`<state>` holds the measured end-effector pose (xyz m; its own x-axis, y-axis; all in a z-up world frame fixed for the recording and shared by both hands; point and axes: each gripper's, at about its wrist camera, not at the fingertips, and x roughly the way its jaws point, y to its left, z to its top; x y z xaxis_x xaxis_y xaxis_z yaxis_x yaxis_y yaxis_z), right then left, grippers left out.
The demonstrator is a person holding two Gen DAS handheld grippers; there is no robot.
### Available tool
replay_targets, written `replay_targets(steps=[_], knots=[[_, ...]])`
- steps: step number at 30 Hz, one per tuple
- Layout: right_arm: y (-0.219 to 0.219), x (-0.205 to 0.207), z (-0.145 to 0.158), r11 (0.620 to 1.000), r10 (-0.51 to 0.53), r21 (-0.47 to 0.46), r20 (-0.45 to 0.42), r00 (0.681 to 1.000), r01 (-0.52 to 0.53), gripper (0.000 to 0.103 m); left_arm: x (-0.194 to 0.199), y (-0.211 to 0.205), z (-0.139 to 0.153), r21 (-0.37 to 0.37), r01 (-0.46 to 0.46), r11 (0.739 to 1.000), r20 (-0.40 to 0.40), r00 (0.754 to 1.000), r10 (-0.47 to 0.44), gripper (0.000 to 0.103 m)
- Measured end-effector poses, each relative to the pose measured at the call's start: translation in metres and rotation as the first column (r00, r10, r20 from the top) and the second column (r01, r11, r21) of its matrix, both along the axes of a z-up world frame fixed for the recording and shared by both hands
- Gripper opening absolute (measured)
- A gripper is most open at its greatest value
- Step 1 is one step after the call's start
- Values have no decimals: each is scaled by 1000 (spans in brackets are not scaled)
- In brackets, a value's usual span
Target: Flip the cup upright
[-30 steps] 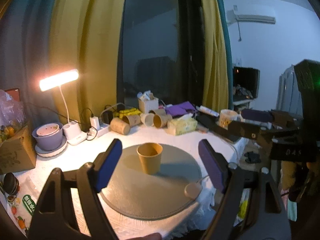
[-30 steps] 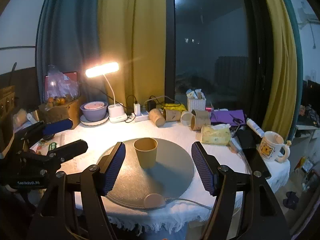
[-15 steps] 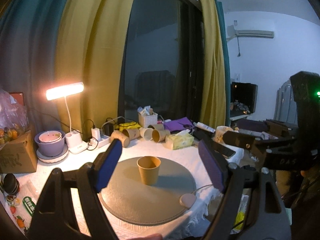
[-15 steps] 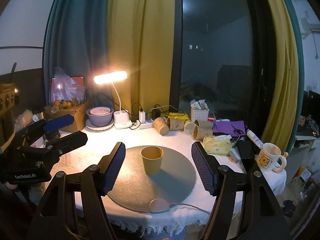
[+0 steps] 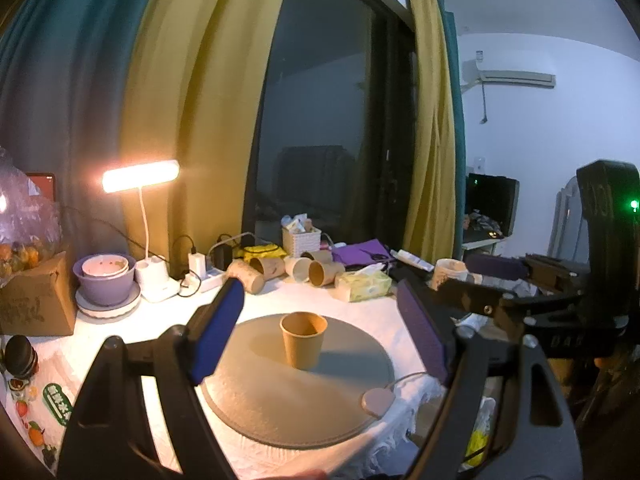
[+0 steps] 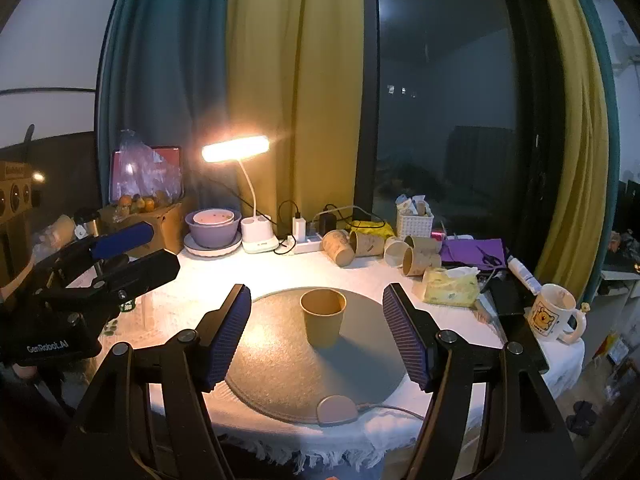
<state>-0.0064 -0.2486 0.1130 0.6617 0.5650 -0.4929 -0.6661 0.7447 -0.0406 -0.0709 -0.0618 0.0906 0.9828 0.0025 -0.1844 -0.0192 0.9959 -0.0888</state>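
Both claws have pulled back and up since a second ago, so the cup looks smaller and farther off now. The cup itself has not moved.

The cup (image 6: 323, 322) stands on its bottom with its open mouth up, near the middle of the round grey mat (image 6: 280, 372). The mat lies on the worktop (image 6: 200, 280), which has a white cloth on it. Nothing is touching the cup.

The left claw (image 5: 320, 336) is open wide and holds nothing. The right claw (image 6: 320, 336) is open wide too, and it is empty. Each one hangs in the air, well apart from the cup. In the right view you can see the left claw off to the side, over the edge of the worktop.

It looks like the job is done, because the cup is already the right way up. So the good thing to do now is to move away gently. Keep both claws open and high, and do not swing them near the cup. A paper cup like this is likely light, so a small bump could tip it over again. Watch the lamp (image 6: 236, 148) and the other cups lying on their sides (image 6: 340, 246) at the back too.
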Motion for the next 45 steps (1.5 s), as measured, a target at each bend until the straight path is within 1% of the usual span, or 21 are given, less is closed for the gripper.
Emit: replay_targets(steps=[16,45], knots=[[1,5,-8,1000,-3,-3,-23,1000,3,72,1,-1,-3,-7,3,1000,-9,1000,-3,80],[2,4,-10,1000,-7,-5,-27,1000,7,72,1,-2,-8,-20,2,1000,-20,1000,-3,80]])
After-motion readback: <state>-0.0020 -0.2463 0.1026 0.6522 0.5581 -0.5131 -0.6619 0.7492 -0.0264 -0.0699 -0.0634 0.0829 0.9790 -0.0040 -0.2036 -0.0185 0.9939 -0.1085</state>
